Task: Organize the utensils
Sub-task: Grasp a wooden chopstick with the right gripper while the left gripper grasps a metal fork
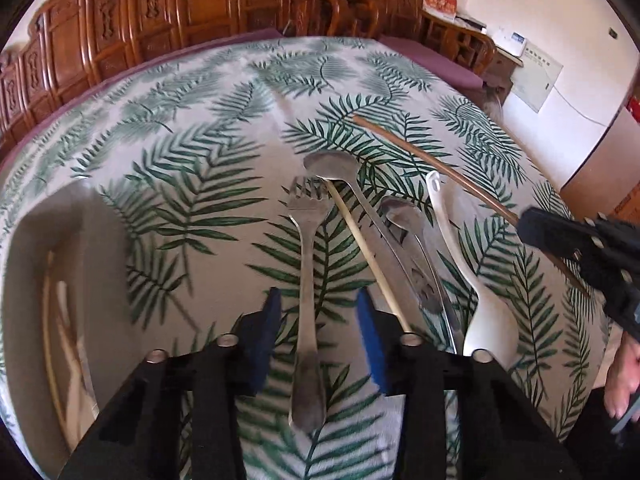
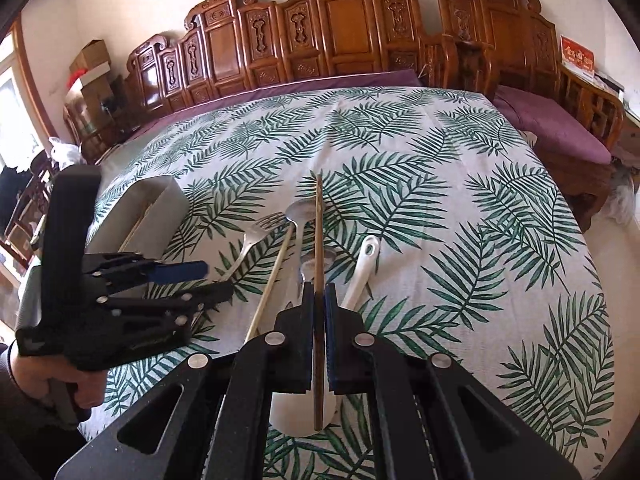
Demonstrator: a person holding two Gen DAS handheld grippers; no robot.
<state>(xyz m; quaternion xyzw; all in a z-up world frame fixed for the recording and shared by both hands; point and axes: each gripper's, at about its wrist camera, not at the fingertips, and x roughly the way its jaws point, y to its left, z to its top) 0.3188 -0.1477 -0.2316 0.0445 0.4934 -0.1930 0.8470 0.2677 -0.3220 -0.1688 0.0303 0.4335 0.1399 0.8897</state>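
The leaf-print tabletop [image 2: 460,208] carries a grey bin [image 2: 160,204] holding pale sticks. Loose beside it lie a fork [image 1: 306,280], two metal spoons and a white spoon [image 1: 472,280]. The left tool [image 1: 318,316] straddles the fork, part-open, not gripping; off-centre closing could skid it. The right tool [image 2: 319,320] clamps a brown chopstick [image 2: 319,220].

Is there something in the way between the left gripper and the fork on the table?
Nothing visible does. The left gripper has its jaws on both sides of the fork handle; the pale chopstick lies just outside its finger.
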